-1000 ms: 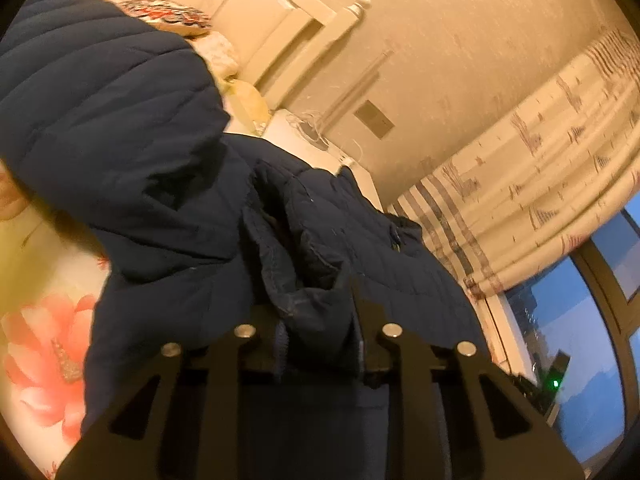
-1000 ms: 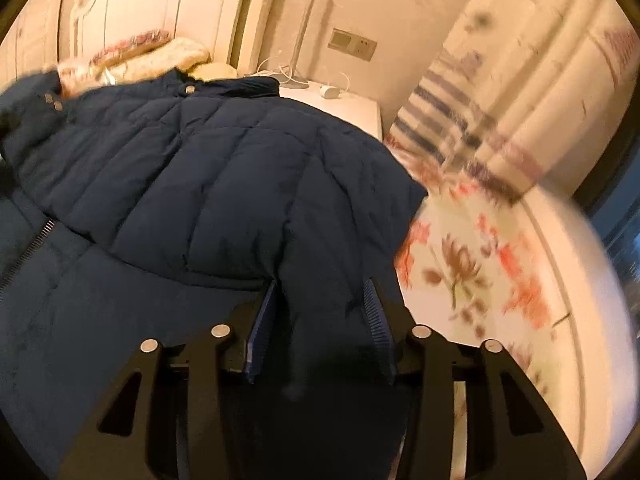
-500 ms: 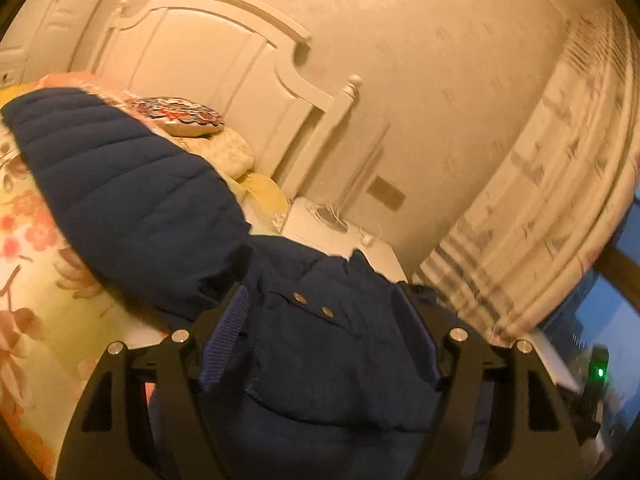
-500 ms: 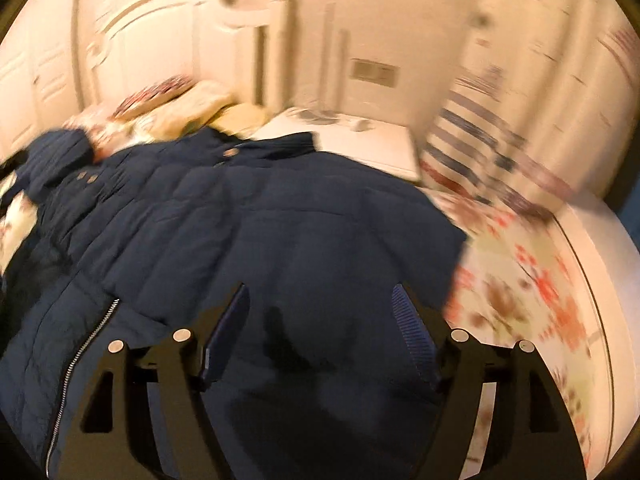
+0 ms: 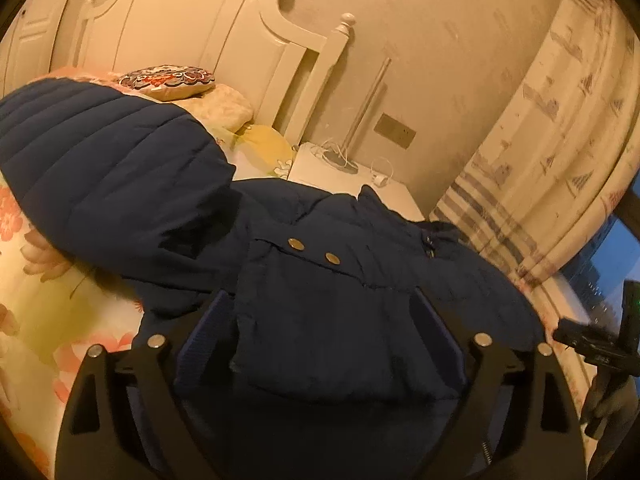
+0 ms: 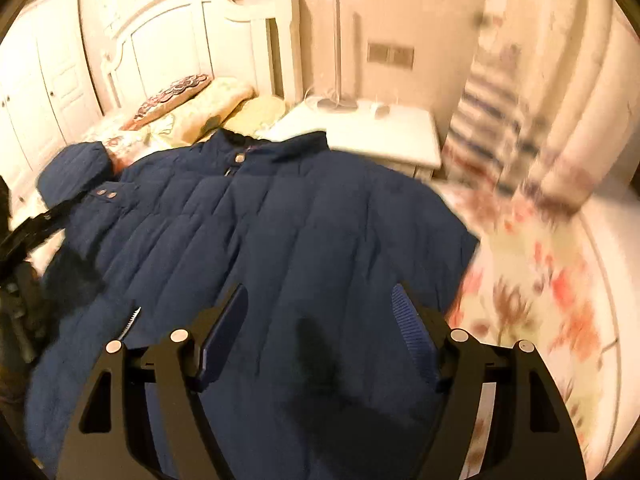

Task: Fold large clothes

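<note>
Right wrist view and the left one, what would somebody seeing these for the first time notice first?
A big navy quilted jacket spread across the floral bedsheet fills both views, its collar toward the white headboard. Both grippers have just been opening: the left gripper stands wide around a snap-buttoned fold, the right gripper wide over the jacket's back, neither pinching fabric.

White headboard (image 5: 192,36), patterned cushion (image 5: 168,80), nightstand (image 6: 376,132), striped curtain (image 5: 540,152).

Left tool (image 5: 320,320) just spread wide, right tool (image 6: 320,320) — agape
</note>
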A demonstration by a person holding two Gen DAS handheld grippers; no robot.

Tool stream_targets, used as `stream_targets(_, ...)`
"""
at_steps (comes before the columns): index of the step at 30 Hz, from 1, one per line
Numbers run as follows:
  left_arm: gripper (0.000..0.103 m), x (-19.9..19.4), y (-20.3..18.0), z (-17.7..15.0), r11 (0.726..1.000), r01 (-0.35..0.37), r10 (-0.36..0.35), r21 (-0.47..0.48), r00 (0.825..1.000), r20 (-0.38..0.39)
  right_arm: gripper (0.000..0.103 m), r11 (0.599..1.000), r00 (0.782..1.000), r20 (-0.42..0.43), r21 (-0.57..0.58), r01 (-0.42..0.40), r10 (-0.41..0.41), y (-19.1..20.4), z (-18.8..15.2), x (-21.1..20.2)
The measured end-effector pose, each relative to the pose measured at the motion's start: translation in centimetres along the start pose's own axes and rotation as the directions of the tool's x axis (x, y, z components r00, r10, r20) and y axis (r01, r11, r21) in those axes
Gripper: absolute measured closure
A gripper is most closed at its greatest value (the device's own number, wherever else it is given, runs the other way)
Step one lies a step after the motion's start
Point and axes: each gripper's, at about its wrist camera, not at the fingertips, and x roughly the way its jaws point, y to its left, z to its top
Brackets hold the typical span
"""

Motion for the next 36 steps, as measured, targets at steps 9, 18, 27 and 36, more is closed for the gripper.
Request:
stream_targets(9, 0.011, 1.1, 0.4, -0.1, 1.000, -0.022, 0.021, -0.022, 0.998, -0.056, 0.029, 0.998, 0.993, -0.114, 0.063, 0.033, -0.025, -2.0, 1.7, 3.1)
stream_targets(18, 0.008, 1.2, 0.4, -0.2, 0.999, -0.020, 0.018, -0.035, 0.998, -0.068, 0.019, 0.980, 0.969, -0.245, 0.181, 0.078, -0.032, -6.0, 4.8, 11.6)
stream_targets(27, 0.008, 1.6, 0.0, -0.3, 1.000, -0.022, 0.021, -0.016, 0.996, -0.090, 0.012, 0.997, 0.985, -0.167, 0.059, 0.054, -0.044, 0.4, 5.6, 9.9)
stream_targets(36, 0.008, 1.6, 0.3, -0.4, 0.999, -0.021, 0.017, -0.040, 0.995, -0.096, 0.011, 0.999, 0.996, -0.088, 0.048, 0.015, -0.011, 5.4, 2.6, 4.8)
